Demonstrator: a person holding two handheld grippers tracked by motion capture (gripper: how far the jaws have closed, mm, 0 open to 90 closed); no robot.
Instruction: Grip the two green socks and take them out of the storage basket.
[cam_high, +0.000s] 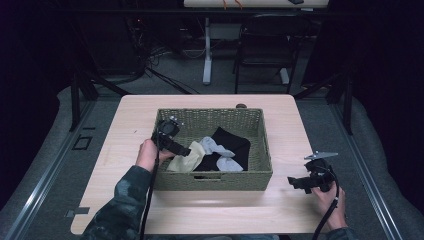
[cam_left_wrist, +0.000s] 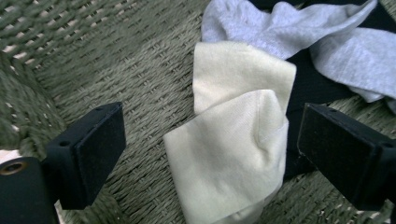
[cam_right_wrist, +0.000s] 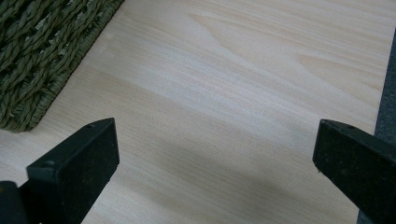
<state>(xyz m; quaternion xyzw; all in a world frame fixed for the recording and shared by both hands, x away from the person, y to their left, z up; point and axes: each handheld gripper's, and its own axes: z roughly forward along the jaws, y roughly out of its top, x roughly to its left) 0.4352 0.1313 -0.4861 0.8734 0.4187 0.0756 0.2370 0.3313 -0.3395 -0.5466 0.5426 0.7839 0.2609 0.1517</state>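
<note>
A green woven basket stands mid-table and holds a cream sock, a grey sock and a black cloth. My left gripper reaches into the basket's left part, open. In the left gripper view its jaws stand wide on either side of the cream sock, which lies folded on the basket floor, with the grey sock beyond it. My right gripper hovers low over the table to the right of the basket, open with nothing between its jaws.
The basket's right corner lies just left of the right gripper over bare wood. The table's right edge is near. A black chair and a white desk leg stand behind the table.
</note>
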